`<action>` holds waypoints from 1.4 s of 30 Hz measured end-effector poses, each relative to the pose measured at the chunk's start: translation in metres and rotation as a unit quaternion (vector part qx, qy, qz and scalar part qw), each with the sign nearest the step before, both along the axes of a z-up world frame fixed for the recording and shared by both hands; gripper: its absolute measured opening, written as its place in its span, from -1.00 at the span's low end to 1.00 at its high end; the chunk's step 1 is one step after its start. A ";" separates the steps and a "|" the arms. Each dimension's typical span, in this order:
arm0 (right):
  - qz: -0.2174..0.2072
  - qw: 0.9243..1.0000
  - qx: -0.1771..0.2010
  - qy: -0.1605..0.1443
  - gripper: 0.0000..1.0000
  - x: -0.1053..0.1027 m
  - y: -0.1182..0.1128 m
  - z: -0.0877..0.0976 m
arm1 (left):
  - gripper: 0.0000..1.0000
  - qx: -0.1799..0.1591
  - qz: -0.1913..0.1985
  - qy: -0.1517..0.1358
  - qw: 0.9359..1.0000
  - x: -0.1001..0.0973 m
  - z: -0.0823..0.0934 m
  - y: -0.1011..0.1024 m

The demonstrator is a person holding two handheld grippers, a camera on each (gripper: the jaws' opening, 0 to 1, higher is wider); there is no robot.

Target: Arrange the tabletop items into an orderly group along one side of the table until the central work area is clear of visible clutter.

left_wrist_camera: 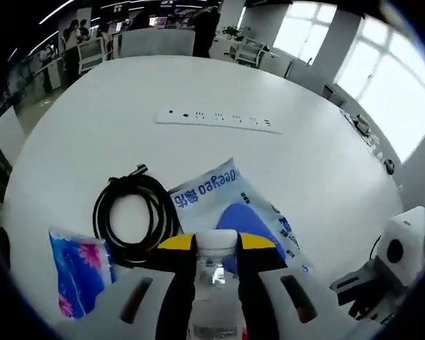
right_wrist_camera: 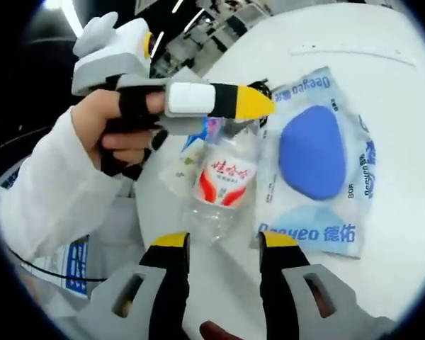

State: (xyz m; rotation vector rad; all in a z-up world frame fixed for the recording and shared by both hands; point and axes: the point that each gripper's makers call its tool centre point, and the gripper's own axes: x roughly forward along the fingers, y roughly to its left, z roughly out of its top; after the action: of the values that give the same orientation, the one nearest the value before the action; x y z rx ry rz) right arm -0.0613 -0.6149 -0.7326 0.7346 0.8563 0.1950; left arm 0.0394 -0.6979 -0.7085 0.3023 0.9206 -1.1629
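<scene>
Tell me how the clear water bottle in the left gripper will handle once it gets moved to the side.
The water bottle looks like thin clear plastic, so it probably dents if the left gripper squeezes hard. It appears empty or nearly so, hence likely light. Laid on the table on its round side, it could roll; stood on its base, it may tip easily.

Daylight poured in from the big windows [left_wrist_camera: 354,49] in the left gripper view, and they were pretty much blown out to white. We saw the white surface [left_wrist_camera: 198,156] evenly lit and bright, with only soft shadows under the black cable coil [left_wrist_camera: 131,212]. Ceiling strip lights [left_wrist_camera: 57,10] streaked across the dark far end of the room. Fisheye bending got heavy toward the edges. In the right gripper view the plastic pack [right_wrist_camera: 319,156] caught mild glare, and the background looked smeary and soft.
</scene>
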 end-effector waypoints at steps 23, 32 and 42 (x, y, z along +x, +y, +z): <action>0.017 0.987 -0.071 -0.143 0.19 -0.034 -0.015 0.050 | -0.61 -0.185 -0.237 -0.082 0.950 -0.104 0.087 0.054; 0.167 0.953 -0.139 -0.210 0.19 -0.037 0.027 0.070 | -0.61 -0.216 -0.325 -0.066 0.918 -0.131 0.111 0.063; 0.202 0.926 -0.179 -0.265 -0.11 -0.040 0.028 0.085 | -0.61 -0.225 -0.424 -0.052 0.876 -0.166 0.122 0.069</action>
State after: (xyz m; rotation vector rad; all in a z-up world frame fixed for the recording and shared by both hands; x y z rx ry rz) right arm -0.1016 -0.5874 -0.6479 0.1323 0.4891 0.5631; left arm -0.1269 -0.6292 -0.5863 0.3961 0.3707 -2.1047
